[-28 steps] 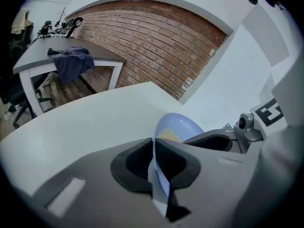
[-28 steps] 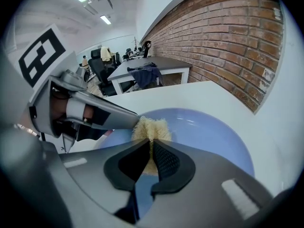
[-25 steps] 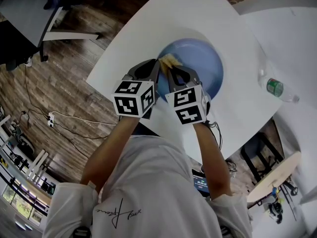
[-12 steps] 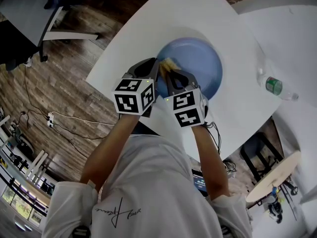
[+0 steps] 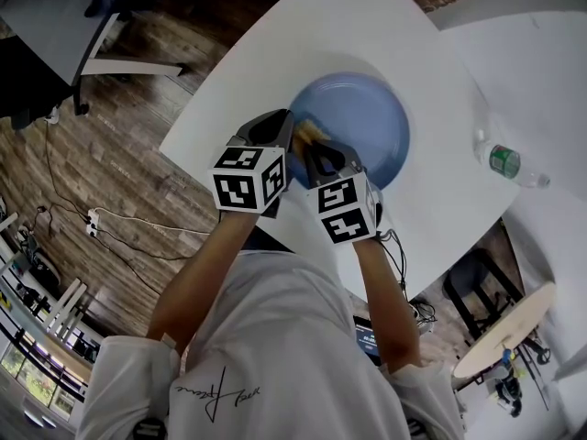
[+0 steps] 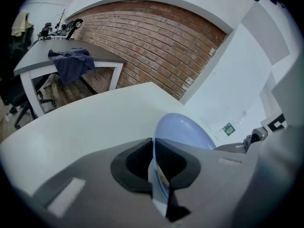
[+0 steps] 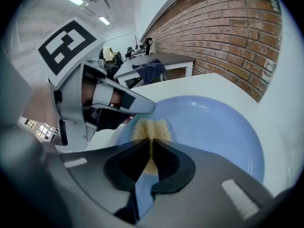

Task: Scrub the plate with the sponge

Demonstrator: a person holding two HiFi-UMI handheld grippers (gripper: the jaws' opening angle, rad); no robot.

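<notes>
A pale blue plate (image 5: 359, 122) lies on the white table (image 5: 367, 26). My left gripper (image 5: 287, 136) is shut on the plate's near-left rim; in the left gripper view the plate (image 6: 183, 132) runs edge-on between the jaws of that gripper (image 6: 155, 163). My right gripper (image 5: 315, 143) is shut on a yellow sponge (image 5: 308, 134) and presses it on the plate's near side. In the right gripper view the sponge (image 7: 151, 130) sticks out past the jaws of the right gripper (image 7: 151, 158) onto the plate (image 7: 209, 127), close beside the left gripper (image 7: 128, 103).
A clear plastic bottle (image 5: 509, 166) with a green label lies on the table to the right of the plate. The table's near edge runs just under my grippers, with wooden floor (image 5: 110, 154) beyond. A grey desk (image 6: 66, 63) with dark cloth stands by the brick wall.
The right gripper with the sponge has drawn back toward me, from farther in on the plate to its near rim. The left gripper has held still on the rim.
</notes>
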